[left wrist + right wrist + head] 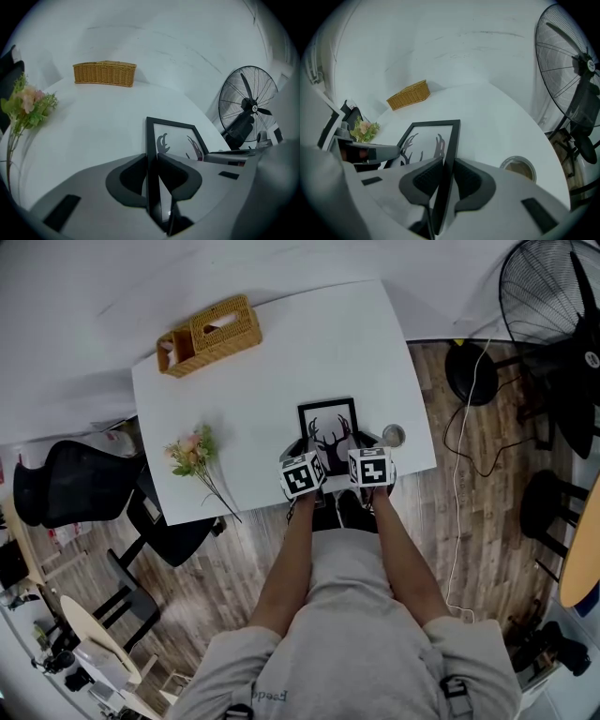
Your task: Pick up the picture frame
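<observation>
A black picture frame (328,430) with a deer-antler print lies near the table's front edge. My left gripper (304,454) is at its left side, my right gripper (367,448) at its right side. In the left gripper view the frame's (174,138) left rail runs between the jaws of the left gripper (151,160), and both pads press on it. In the right gripper view the frame's (425,139) right rail is clamped the same way by the right gripper (448,164). I cannot tell whether the frame has left the table.
On the white table (272,381) a wicker basket (211,334) stands at the far left, a flower sprig (194,454) lies left of the frame and a small round tin (393,435) sits just to its right. A standing fan (548,296) is on the right, a black chair (66,479) on the left.
</observation>
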`<state>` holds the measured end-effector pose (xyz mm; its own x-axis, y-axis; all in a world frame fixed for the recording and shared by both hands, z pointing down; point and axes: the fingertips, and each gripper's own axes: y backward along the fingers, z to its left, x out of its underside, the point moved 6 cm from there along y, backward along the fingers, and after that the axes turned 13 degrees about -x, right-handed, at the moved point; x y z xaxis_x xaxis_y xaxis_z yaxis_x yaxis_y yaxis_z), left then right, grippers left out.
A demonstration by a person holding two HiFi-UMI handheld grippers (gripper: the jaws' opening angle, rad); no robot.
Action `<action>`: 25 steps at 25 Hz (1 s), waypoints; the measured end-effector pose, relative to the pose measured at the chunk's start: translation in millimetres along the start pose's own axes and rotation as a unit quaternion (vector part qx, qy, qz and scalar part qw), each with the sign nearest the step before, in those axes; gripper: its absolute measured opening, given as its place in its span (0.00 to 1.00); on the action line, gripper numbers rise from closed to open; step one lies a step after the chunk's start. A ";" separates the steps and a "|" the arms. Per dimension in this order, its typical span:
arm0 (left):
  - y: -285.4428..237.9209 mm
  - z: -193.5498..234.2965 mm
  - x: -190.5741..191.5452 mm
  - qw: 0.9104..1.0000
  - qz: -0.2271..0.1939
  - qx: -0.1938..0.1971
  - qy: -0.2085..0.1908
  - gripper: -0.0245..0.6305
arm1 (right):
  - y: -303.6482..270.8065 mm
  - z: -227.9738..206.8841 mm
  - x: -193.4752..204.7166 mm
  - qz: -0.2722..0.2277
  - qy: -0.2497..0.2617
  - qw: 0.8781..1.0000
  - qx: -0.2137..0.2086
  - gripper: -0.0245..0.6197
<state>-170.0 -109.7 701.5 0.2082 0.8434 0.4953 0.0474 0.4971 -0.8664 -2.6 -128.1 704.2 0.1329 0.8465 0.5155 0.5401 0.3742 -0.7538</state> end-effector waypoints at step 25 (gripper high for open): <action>-0.6 2.9 -1.6 1.000 0.014 0.021 0.003 0.17 | 0.5 -1.8 1.5 -0.015 -0.022 1.000 0.003 0.15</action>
<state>-173.2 -110.7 701.4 0.2154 0.8558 0.4703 -0.0002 0.4816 -0.8764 -0.7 -127.3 705.3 0.0801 0.8506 0.5197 0.5382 0.4019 -0.7408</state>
